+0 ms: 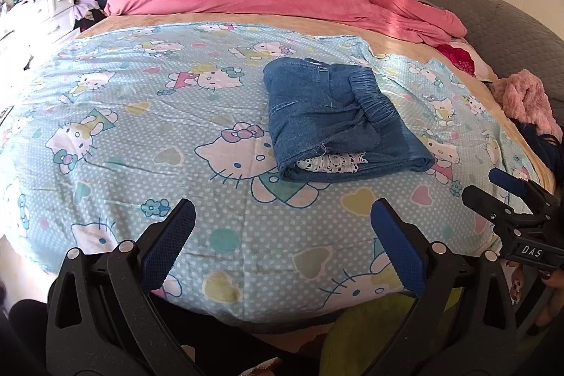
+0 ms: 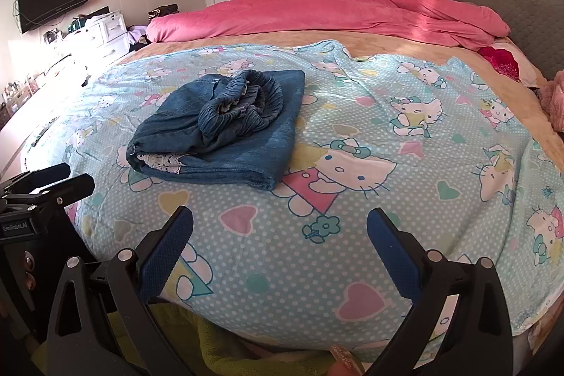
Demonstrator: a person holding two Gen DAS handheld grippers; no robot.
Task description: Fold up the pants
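Left gripper (image 1: 282,217) and right gripper (image 2: 280,224), foreground: jaws of both spread wide, holding nothing, drawn back to the near edge of the bed, presumably because the fold is complete; beyond and slightly right of the left jaws, beyond and left of the right jaws, the denim pants (image 1: 338,125) lie as a compact bundle on the patterned sheet (image 1: 141,129), elastic waistband uppermost, a pale lace layer, possibly a lining, showing at the near open edge; farther back, a pink duvet (image 2: 317,16) heaped clear of the working area.
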